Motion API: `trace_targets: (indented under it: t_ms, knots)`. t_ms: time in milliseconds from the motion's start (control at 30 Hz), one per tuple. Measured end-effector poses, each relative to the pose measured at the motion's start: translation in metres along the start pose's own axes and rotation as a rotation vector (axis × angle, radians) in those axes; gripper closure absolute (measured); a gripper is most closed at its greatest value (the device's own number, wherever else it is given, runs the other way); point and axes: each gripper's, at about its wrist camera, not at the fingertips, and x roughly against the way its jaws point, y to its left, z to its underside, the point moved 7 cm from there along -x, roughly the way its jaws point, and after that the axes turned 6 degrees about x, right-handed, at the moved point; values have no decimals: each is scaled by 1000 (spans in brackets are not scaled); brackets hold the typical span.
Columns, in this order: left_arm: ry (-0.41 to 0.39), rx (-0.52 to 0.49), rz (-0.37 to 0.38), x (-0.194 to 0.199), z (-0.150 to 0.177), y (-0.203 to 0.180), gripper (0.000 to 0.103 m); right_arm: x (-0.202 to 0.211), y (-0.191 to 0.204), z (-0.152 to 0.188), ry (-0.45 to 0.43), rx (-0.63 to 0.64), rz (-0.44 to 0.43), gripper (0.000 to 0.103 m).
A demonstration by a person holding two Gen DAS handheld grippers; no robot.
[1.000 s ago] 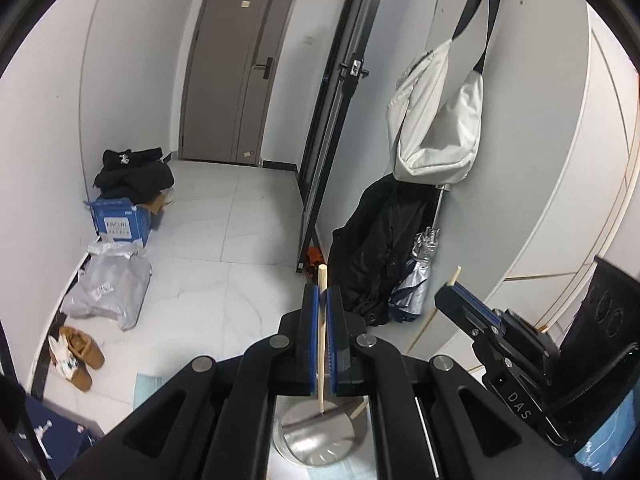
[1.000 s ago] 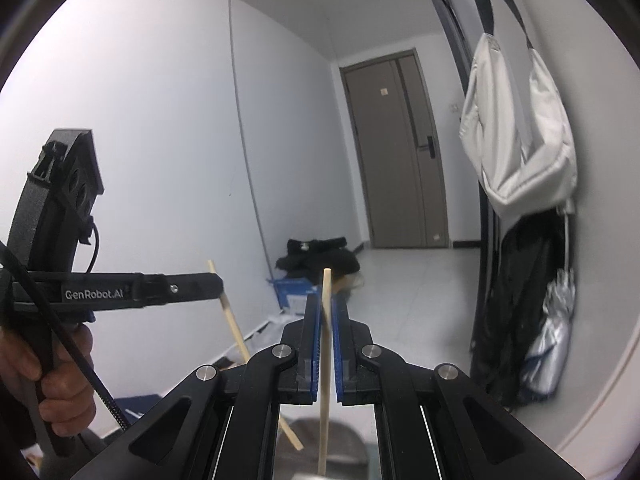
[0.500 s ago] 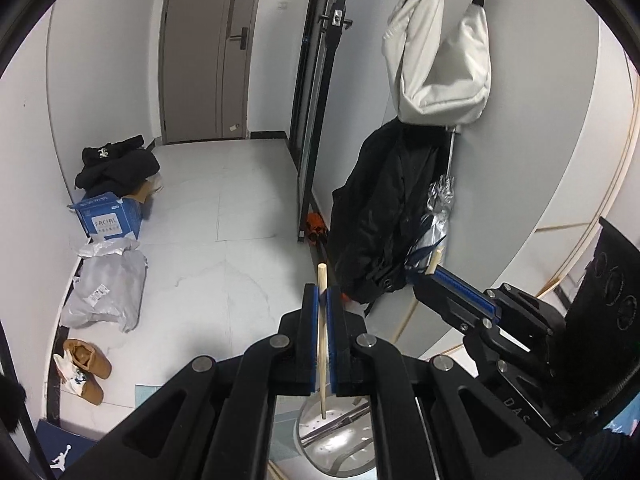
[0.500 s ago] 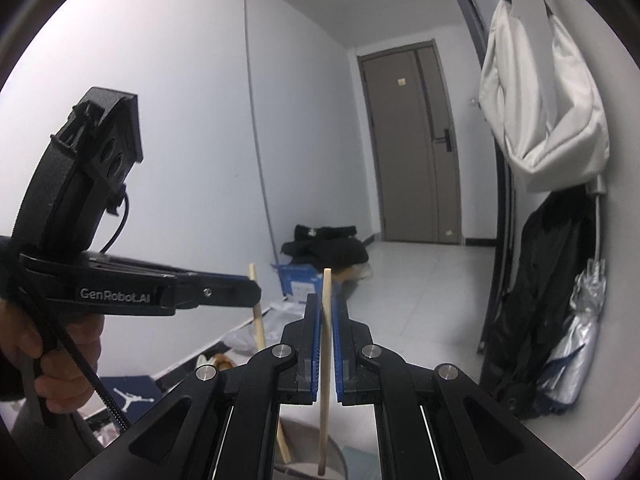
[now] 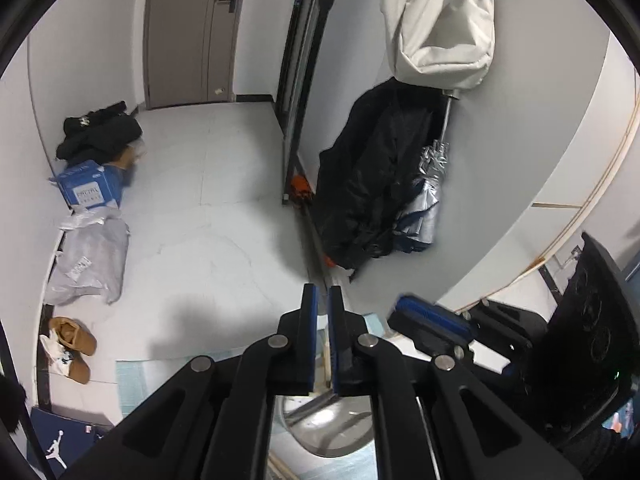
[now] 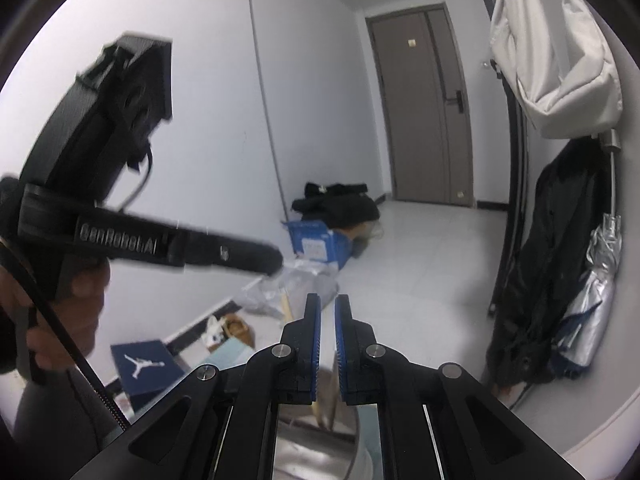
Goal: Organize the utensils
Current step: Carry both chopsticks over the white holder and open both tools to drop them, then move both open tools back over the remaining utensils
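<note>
Chopsticks (image 6: pixel 322 408) sit in the steel cup (image 5: pixel 336 428) below me — dropped. My left gripper (image 5: pixel 322 300) and right gripper (image 6: pixel 327 308) have just been opening, fingers slightly apart, nothing pinched. Other utensils: none visible.

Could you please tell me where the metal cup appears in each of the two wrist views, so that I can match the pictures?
Left wrist view: the metal cup sits at the bottom centre, below the left gripper.
Right wrist view: it lies at the bottom centre, behind the right gripper.
Shared landmark: the blue box by the wall, seen left in the left wrist view and centre in the right.
</note>
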Motion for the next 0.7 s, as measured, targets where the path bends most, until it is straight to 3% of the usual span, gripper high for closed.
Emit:
trace_targets:
  t_ms: [100,167,200,233,367,533,700]
  knots:
    - [-30,9,-58,11,1,8,85,7,5,5,23,-7,8,80]
    - [-54,31,-77,19,2,15,68,19,7,6,6,-25,10,66]
    - [-67,51,-93,24,4,20,52,25,8,6,0,-30,15,63]
    - [-76,73,-106,29,6,25,43,32,11,5,-11,-34,26,58]
    - [-124,126,-175,48,15,38,31,52,23,3,-29,-45,46,43]
    - [-219,151,-225,78,24,41,14,70,41,-5,-62,-79,47,36]
    - [-324,151,-272,108,34,40,5,89,67,-10,-92,-72,51,28]
